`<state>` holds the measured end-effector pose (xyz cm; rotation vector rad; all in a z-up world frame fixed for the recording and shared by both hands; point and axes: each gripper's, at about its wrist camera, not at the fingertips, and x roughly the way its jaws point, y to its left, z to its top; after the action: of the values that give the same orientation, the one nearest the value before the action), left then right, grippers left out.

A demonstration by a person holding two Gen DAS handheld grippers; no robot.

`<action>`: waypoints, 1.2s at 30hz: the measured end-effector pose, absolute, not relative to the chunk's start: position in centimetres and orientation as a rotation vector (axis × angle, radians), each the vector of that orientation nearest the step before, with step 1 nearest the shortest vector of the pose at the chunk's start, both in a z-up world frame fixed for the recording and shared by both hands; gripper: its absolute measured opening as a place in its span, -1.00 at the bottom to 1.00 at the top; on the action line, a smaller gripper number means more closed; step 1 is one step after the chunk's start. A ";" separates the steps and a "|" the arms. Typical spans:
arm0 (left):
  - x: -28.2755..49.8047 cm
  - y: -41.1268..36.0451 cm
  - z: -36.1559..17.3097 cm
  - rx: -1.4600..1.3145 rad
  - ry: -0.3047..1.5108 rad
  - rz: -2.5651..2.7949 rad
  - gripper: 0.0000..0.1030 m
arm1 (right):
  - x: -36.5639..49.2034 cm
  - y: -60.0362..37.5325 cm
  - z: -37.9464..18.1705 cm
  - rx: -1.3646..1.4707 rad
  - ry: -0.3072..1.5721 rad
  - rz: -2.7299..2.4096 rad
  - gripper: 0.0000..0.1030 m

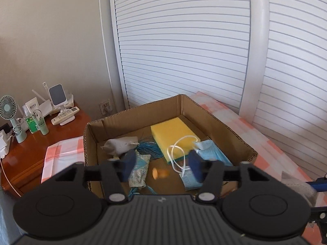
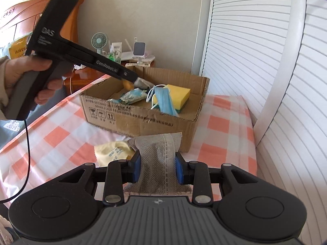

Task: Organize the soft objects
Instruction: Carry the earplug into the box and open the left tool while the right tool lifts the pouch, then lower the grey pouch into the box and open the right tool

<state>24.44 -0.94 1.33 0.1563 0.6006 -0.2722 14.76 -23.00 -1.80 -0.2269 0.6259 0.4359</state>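
Observation:
My left gripper (image 1: 162,164) hangs open over the cardboard box (image 1: 226,127). A small orange piece (image 1: 160,173) shows blurred between its blue pads, free of both. Inside the box lie a yellow sponge (image 1: 173,131), a blue face mask (image 1: 211,153), a grey pouch (image 1: 120,145), a patterned packet (image 1: 139,172) and a coil of blue cord (image 1: 149,149). In the right wrist view my right gripper (image 2: 157,170) is shut on a grey mesh cloth (image 2: 158,155), held above the checked sheet in front of the box (image 2: 143,120). A pale yellow cloth (image 2: 113,151) lies beside it.
A hand (image 2: 26,67) holds the left gripper (image 2: 132,79) over the box's near-left corner. The box sits on a bed with an orange-and-white checked sheet (image 2: 61,134). White louvred doors (image 1: 184,40) stand behind. A wooden nightstand (image 1: 30,149) at the left carries a fan (image 1: 9,106) and bottles.

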 end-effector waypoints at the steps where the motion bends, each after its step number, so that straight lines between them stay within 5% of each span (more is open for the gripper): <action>1: 24.4 -0.9 1.3 0.156 0.600 -0.262 0.50 | 14.9 -23.1 -1.7 -0.228 0.623 0.433 -0.27; 11: 18.9 1.3 2.0 0.159 0.619 -0.213 0.88 | 16.8 -23.0 -0.5 -0.214 0.603 0.437 -0.27; 32: 10.6 5.9 -1.1 0.040 0.700 -0.017 0.92 | 26.5 -13.4 2.5 -0.213 0.587 0.522 -0.26; 34: 10.2 6.1 -1.1 0.038 0.699 -0.008 0.92 | 28.1 -12.3 2.3 -0.208 0.596 0.507 -0.12; 36: 10.0 6.4 -1.1 0.030 0.698 0.002 0.92 | 29.3 -11.5 2.0 -0.210 0.604 0.481 0.35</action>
<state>9.98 6.37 -1.07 0.0304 0.6984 0.0022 29.34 -11.53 2.00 -0.2101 0.6036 0.4806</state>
